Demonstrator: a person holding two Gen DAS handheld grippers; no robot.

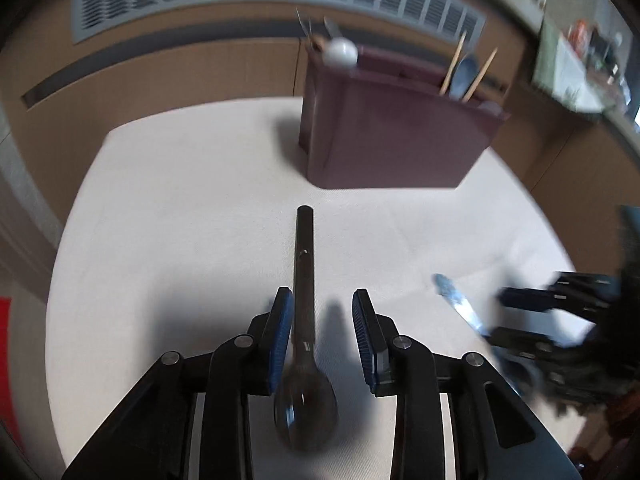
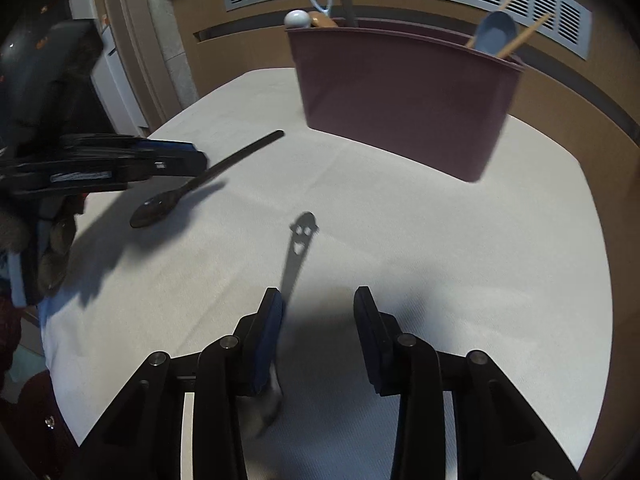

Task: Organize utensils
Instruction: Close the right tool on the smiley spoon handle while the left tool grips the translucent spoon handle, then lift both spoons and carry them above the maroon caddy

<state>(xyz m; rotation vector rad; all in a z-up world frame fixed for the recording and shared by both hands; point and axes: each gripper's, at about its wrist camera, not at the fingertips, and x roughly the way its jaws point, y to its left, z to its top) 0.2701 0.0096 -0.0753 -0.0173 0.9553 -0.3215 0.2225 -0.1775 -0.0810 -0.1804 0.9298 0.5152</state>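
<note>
1. The holder (image 2: 404, 96), a dark red bin, stands toward the far edge of the table (image 2: 460, 264). It already has several things standing in it: a pale blue spoon (image 2: 494, 32) and two wooden chopsticks (image 2: 524, 36) at its right end, and a white round-headed piece (image 2: 297, 18) with a few other handles at its left end. I judge that part of the sorting is done.

2. Two pieces are not yet in the holder. A black spoon (image 1: 304, 312) lies on the table toward the near left, its bowl toward the near edge and its handle pointing at the holder. A small metal utensil (image 2: 298, 248) with a smiley face cut into its handle end lies near the middle of the near side.

3. The left gripper (image 1: 322, 332) is over the black spoon with its fingers wide apart. The handle runs between them, close against the left pad; no squeeze is on it.

4. The right gripper (image 2: 316, 328) is likewise spread wide over the smiley utensil, whose shaft passes beside the left finger. It holds nothing.

5. What remains, as I read it: close on each piece, lift it, and stand both in the holder.
</note>
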